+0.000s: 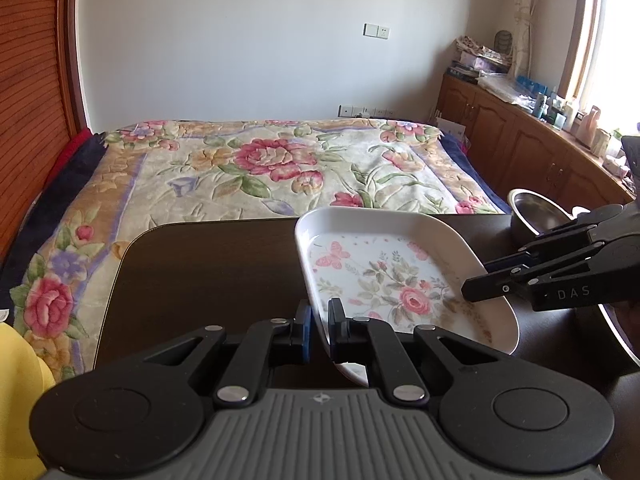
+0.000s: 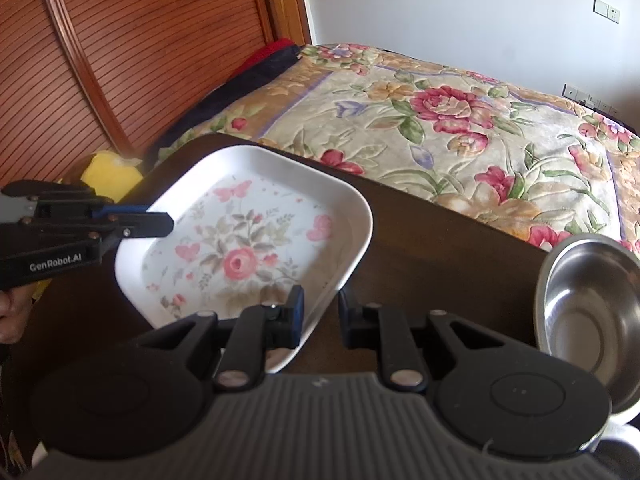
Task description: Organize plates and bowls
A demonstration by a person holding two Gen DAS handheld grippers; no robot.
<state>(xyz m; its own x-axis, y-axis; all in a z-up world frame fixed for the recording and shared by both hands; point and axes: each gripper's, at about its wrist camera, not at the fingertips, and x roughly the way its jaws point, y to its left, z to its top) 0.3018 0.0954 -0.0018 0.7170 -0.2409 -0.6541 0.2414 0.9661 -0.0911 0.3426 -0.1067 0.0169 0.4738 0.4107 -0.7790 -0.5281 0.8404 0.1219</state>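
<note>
A home bedroom. A bed (image 1: 256,168) with a thick rose-patterned blanket (image 2: 460,120) fills the middle of the room, with a slatted wooden headboard (image 2: 160,40) at 9 o'clock. Along the wall at 2 o'clock runs a row of wooden cabinets (image 1: 512,136), their top crowded with bottles and boxes, under a bright curtained window (image 1: 616,40). Wall sockets (image 1: 376,31) sit on the plain white wall at 12 o'clock. A dark tabletop (image 1: 208,264) stands at the foot of the bed.
</note>
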